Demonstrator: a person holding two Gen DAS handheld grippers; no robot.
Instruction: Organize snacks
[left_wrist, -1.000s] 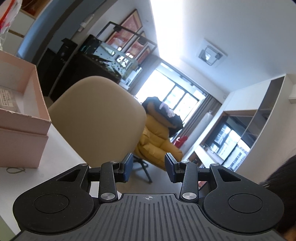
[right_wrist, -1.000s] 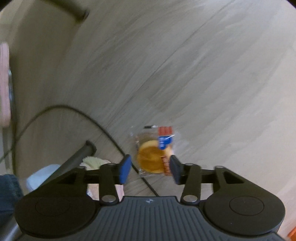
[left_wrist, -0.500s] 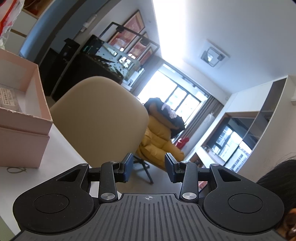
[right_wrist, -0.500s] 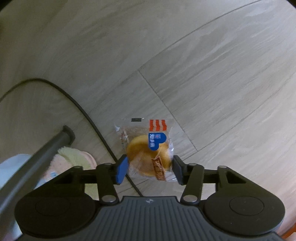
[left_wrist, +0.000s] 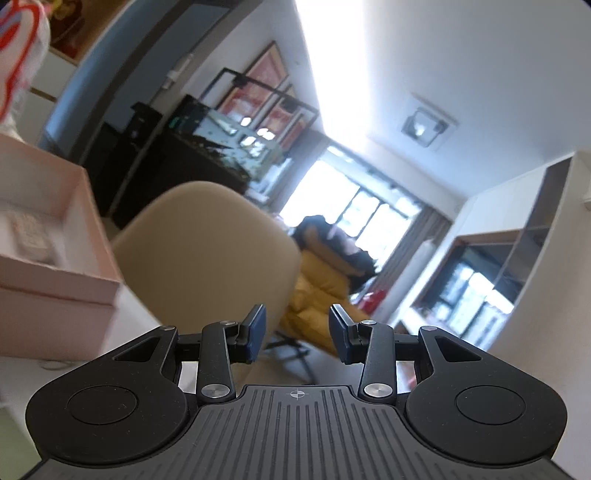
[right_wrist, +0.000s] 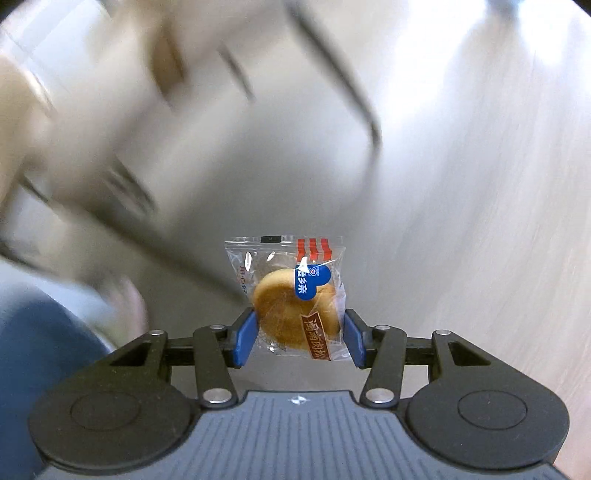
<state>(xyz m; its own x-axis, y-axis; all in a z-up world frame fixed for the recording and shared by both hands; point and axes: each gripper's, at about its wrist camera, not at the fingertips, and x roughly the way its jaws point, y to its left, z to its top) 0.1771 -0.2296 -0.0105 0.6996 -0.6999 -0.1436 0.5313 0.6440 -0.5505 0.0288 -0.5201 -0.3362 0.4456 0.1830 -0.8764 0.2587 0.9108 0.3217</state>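
Box (left_wrist: 55, 273), pink and open-topped, sits on a white table (left_wrist: 140, 314) left of the left gripper (left_wrist: 297, 328); something flat and pale lies inside it, too blurred to name. A beige chair (left_wrist: 207, 258) stands just past the box. The left gripper's jaws stand apart with nothing between them. The right gripper (right_wrist: 299, 338) is clamped on a wrapped cake (right_wrist: 291, 306), its pads pressing the packet's two side edges; its jaws have just been closing. The packet sticks up from the pads, clear of the blurred floor (right_wrist: 461, 184).

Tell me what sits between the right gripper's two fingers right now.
The right wrist view shows the wrapped cake between the right gripper pads, which press its wrapper on both sides.
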